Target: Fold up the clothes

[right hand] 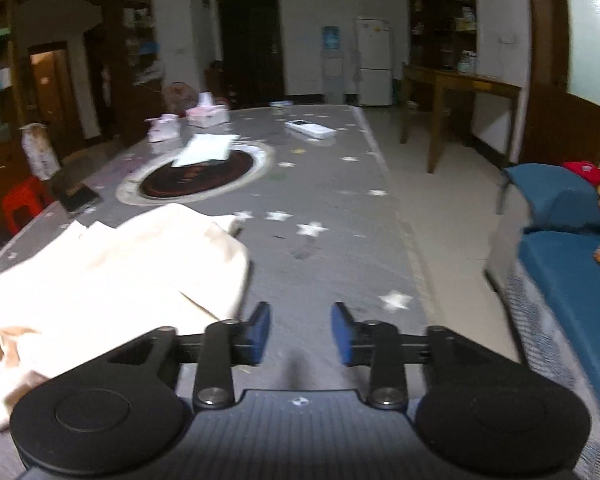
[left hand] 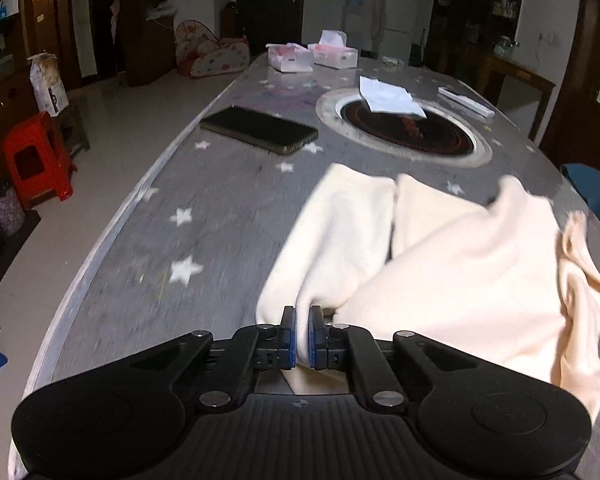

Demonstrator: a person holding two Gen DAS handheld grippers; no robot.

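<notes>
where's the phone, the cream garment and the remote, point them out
phone (left hand: pixel 259 129), left wrist view, middle of its dark screen
cream garment (left hand: pixel 460 264), left wrist view, broad upper fold
remote (right hand: pixel 310 128), right wrist view, middle of its white body

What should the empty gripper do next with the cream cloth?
Probably reach the right gripper over to the crumpled cream cloth garment and pinch its near edge. Its jaws are open with nothing between them, while the left gripper already pinches a fold.

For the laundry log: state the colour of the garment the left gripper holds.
Cream, plain, no pattern: the garment pinched in the left gripper. Left wrist view shows it best.
</notes>
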